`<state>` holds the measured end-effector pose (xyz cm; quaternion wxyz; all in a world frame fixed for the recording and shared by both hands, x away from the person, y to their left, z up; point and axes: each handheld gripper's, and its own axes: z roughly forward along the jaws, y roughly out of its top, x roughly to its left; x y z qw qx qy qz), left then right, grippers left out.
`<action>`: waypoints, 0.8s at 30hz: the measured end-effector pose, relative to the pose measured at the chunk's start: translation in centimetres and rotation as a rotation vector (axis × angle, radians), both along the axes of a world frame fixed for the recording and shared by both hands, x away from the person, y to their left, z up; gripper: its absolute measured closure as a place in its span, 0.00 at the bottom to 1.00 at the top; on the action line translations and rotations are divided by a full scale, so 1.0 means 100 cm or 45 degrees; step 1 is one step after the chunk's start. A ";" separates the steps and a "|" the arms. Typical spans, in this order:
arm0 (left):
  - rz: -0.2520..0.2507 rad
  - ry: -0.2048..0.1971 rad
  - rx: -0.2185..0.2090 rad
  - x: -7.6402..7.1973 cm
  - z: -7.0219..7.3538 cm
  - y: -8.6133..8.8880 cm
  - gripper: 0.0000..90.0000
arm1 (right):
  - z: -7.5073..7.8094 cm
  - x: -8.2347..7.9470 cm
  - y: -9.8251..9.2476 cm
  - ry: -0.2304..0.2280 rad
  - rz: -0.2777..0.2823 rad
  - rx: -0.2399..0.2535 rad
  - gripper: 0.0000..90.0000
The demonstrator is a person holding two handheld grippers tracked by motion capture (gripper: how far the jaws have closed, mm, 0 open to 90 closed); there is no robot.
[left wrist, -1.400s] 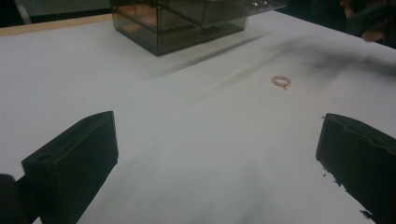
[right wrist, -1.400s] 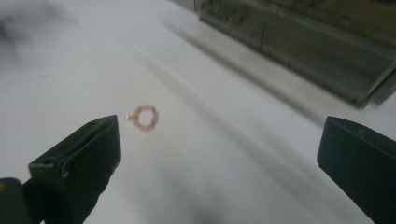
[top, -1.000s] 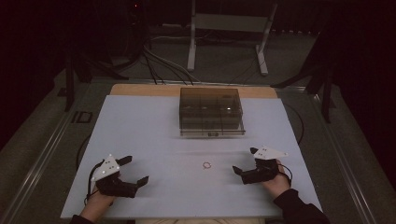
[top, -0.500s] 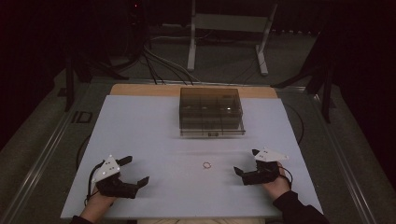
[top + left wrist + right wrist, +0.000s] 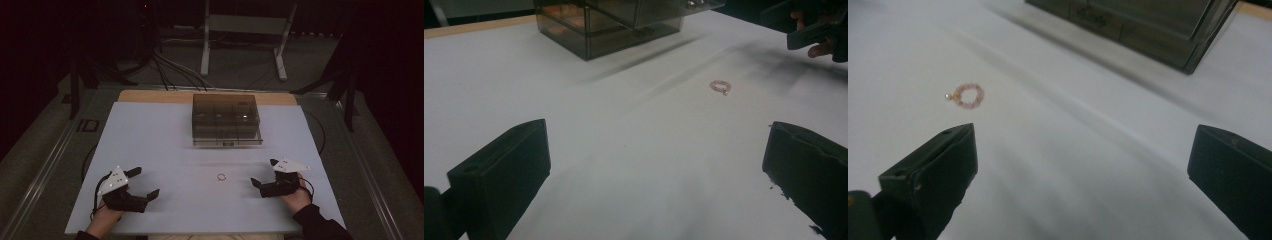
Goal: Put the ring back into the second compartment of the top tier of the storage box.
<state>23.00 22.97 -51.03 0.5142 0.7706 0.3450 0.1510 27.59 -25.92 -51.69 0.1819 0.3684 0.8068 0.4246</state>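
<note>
A small bead ring [image 5: 221, 177] lies flat on the white table sheet [image 5: 165, 145], between the 2 grippers and nearer the right one. In the right gripper view the ring [image 5: 967, 95] is a loop of tiny pale pink beads with 1 small pearly, gold-toned bead at its 9 o'clock edge. From the ring, the smoky transparent drawer box [image 5: 225, 119] stands at 12 o'clock, well apart. The right gripper [image 5: 265, 176] sits at the ring's 3 o'clock, jaws spread wide, holding nothing. The left gripper [image 5: 144, 182] sits toward 9 o'clock, farther off, jaws likewise spread and empty.
</note>
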 end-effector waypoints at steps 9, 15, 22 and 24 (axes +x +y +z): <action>0.002 0.002 -0.005 0.000 0.000 0.001 0.00 | 0.012 0.002 0.001 -0.039 0.007 0.027 0.00; 0.002 0.002 -0.004 -0.001 0.000 0.001 0.00 | 0.029 0.005 0.002 -0.085 0.012 0.070 0.00; 0.003 0.004 -0.006 -0.001 0.000 0.001 0.00 | 0.044 0.008 0.004 -0.114 0.035 0.112 0.00; 0.003 0.004 -0.004 -0.001 0.000 0.001 0.00 | 0.048 0.009 0.005 -0.117 0.048 0.122 0.00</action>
